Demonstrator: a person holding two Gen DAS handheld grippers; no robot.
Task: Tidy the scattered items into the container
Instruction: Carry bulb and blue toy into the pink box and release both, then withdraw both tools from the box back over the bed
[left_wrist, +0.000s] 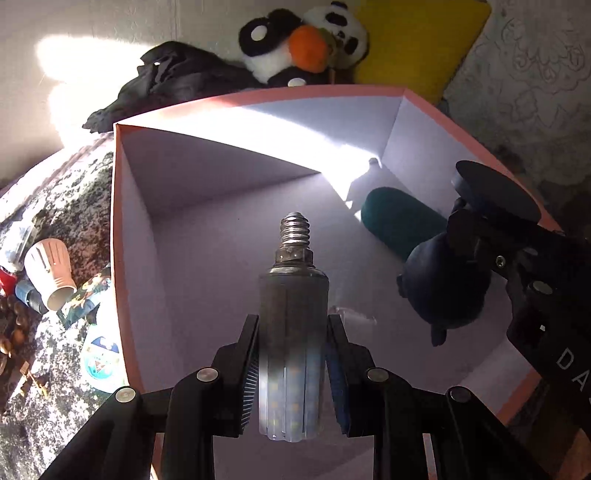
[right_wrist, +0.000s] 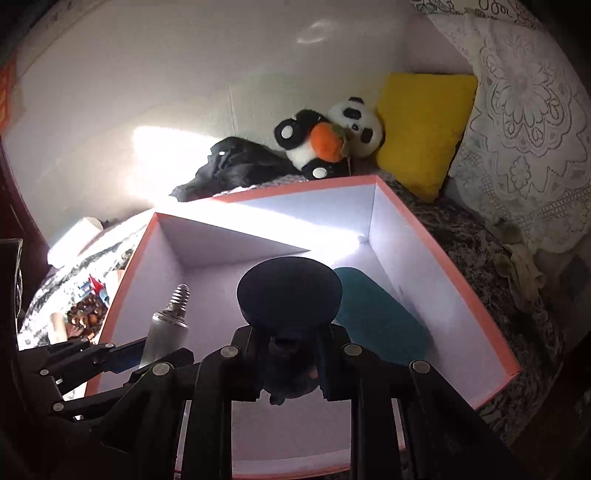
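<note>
My left tool grips the corn-style LED bulb by its ribbed body over the pink box, light and breakable I judge, while my right tool is clamped on a smooth, dark suction-cup mount.

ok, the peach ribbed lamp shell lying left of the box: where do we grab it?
Grip the peach lamp shell across its ribbed body, mid-length. Come from above with the fingers either side of its long axis. It lies on its side on the bedspread with its open white end angled toward the box, so both round flanks look exposed. Probably avoid the ends, as a blue item crowds the lower one.
</note>
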